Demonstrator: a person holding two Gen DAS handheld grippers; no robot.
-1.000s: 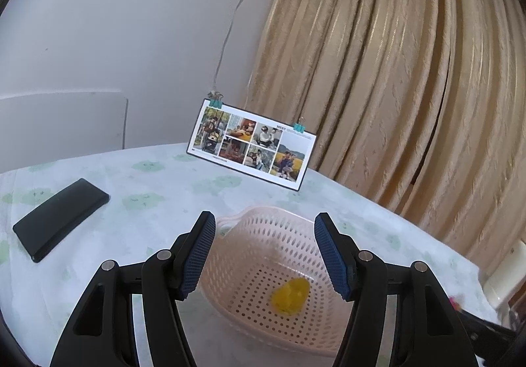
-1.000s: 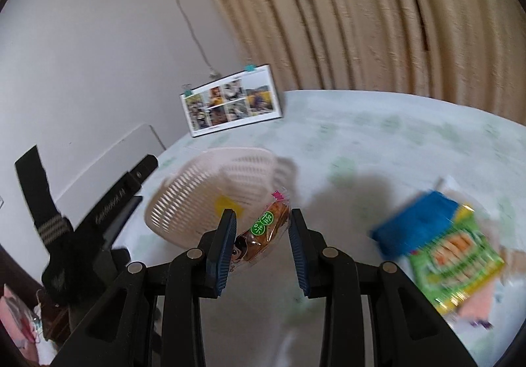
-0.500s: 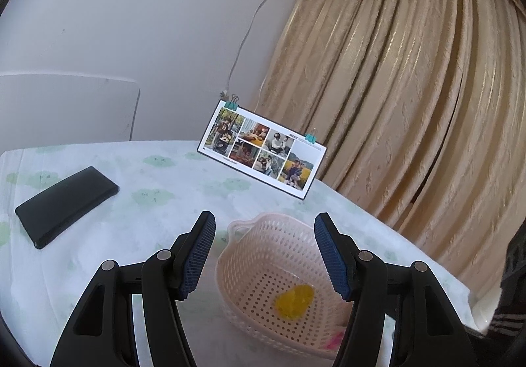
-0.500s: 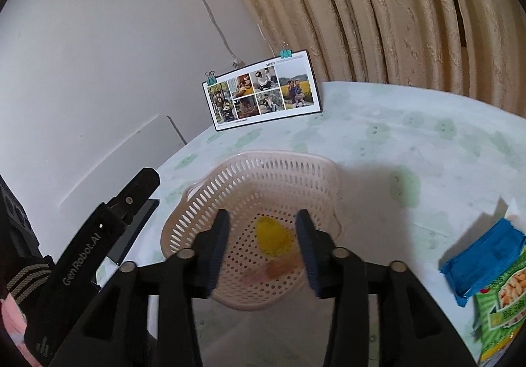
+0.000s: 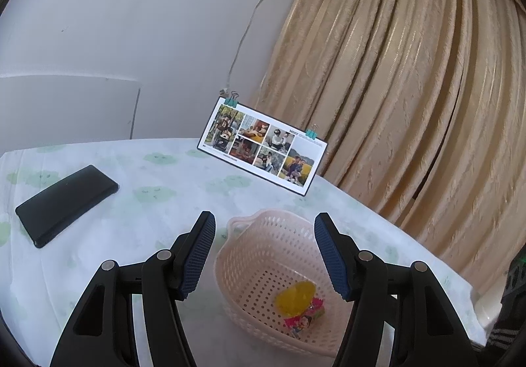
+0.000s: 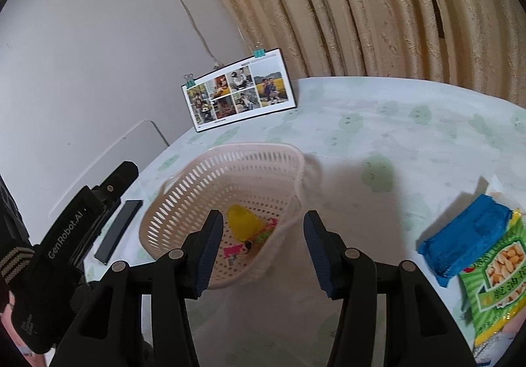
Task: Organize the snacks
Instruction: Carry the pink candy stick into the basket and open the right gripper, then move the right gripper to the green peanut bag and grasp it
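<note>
- Right gripper (image 6: 261, 240): jaws spread wide, nothing held; poised above the near rim of the basket (image 6: 203, 176).
- Left gripper (image 5: 264, 250): jaws likewise spread, empty, held over the basket w/ no contact seen.
- In the basket: a yellow piece (image 6: 243, 219) and a pink-green snack packet (image 6: 250, 242), lying touching each other.
- Step judged: one drop-off done, next pick due.
- Outside, to the right on the table (image 6: 411, 143): blue packet (image 6: 466, 232), green peanut bag (image 6: 493, 281) overlapping it.
- Next move calls for the right gripper to be swung over to those, closed on one edge, then carried back.
- Farther off: black phone (image 5: 65, 202), photo card (image 5: 263, 145), curtain (image 5: 411, 104).
</note>
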